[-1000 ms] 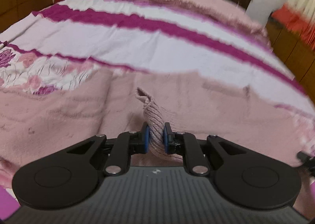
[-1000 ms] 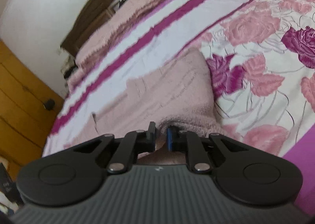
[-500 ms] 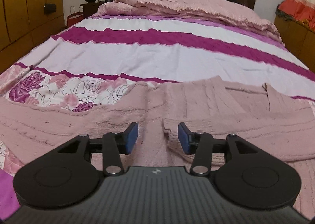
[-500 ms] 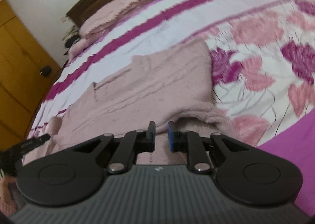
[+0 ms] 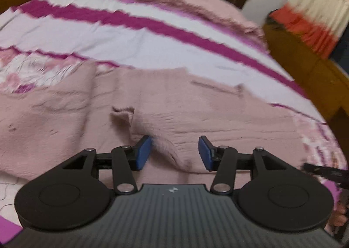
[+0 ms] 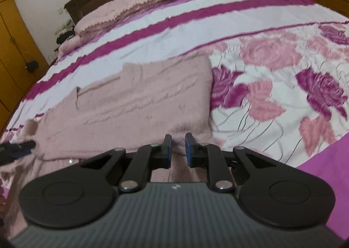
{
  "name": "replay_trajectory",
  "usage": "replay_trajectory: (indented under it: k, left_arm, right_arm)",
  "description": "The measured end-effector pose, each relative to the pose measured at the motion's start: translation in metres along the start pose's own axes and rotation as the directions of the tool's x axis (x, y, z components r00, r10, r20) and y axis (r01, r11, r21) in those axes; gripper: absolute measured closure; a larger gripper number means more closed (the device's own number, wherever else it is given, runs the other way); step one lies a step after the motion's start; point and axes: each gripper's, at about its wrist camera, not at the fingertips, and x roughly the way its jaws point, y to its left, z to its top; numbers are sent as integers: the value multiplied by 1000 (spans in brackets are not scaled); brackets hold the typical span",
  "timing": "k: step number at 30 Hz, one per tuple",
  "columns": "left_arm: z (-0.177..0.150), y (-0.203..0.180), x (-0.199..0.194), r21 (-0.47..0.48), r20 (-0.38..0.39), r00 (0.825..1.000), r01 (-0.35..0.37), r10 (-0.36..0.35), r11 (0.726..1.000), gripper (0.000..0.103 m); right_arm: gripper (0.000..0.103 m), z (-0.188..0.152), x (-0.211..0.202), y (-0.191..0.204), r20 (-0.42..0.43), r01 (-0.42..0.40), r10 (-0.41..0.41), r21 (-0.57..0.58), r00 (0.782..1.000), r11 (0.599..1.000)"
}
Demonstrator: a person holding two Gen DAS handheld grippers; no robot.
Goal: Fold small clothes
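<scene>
A pink knit sweater [image 5: 196, 106] lies spread flat on the bed, also seen in the right wrist view [image 6: 141, 99]. One sleeve is folded across its body, cuff [image 5: 122, 115] pointing away. My left gripper [image 5: 174, 153] hovers low over that sleeve with its jaws opening. The sleeve lies between them, close by the left pad [image 5: 142, 153], and is not pinched. My right gripper [image 6: 178, 150] is shut on the sweater's near edge at its right corner, a thin fold of knit between the blue pads. Each gripper's tip shows at the side of the other's view.
The bedspread [image 6: 272, 78] is white with magenta stripes and rose prints. A pink blanket [image 6: 152, 1] lies at the dark wooden headboard. Wooden wardrobes [image 6: 13, 47] stand to the left. A low wooden cabinet [image 5: 305, 67] and a curtain are on the right.
My left gripper was shut on the sleeve a second ago; its jaws have spread and let the sleeve drop onto the sweater. My right gripper has rolled and kept its grip.
</scene>
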Motion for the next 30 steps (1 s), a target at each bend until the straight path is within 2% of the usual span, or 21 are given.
replay_trajectory:
  k: [3, 8, 10, 14, 18, 21, 24, 26, 27, 28, 30]
  left_arm:
    - [2, -1, -13, -3, 55, 998, 0, 0, 1000, 47]
    - [9, 7, -33, -5, 122, 986, -116, 116, 993, 47]
    - [11, 11, -38, 6, 124, 983, -140, 138, 990, 47]
    - [10, 9, -34, 14, 89, 988, -124, 122, 992, 47]
    - [3, 0, -13, 53, 36, 988, -149, 148, 987, 47]
    - [-4, 1, 7, 72, -18, 981, -189, 191, 979, 47]
    - [-11, 6, 19, 90, -45, 966, -252, 256, 964, 47]
    - [-11, 10, 22, 83, -54, 963, -258, 263, 963, 47]
    - [-11, 12, 21, 73, -56, 964, -254, 258, 964, 47]
    - [-10, 13, 21, 69, -57, 965, -252, 256, 965, 47]
    - [-9, 13, 17, 64, -53, 966, -250, 253, 966, 47]
  right_arm:
    - [86, -1, -2, 4, 6, 4, -4, -21, 1000, 1000]
    - [85, 1, -12, 8, 18, 6, -6, -47, 1000, 999]
    - [85, 2, -17, 9, 37, 3, 0, -56, 999, 998]
    - [85, 9, -28, 6, 85, 5, -1, -47, 996, 999]
    - [85, 18, -24, -2, 106, 104, -102, -16, 989, 994]
    - [85, 19, -12, -4, 66, 117, -114, -45, 991, 992]
    - [85, 10, 3, -6, 21, 137, -135, -84, 991, 987]
    - [68, 5, 7, -11, 17, 158, -157, -70, 987, 985]
    - [54, 5, 7, -14, 18, 177, -176, -50, 984, 983]
    - [48, 5, 6, -18, 19, 191, -190, -27, 982, 981]
    - [48, 7, 2, -21, 22, 179, -179, -2, 984, 984]
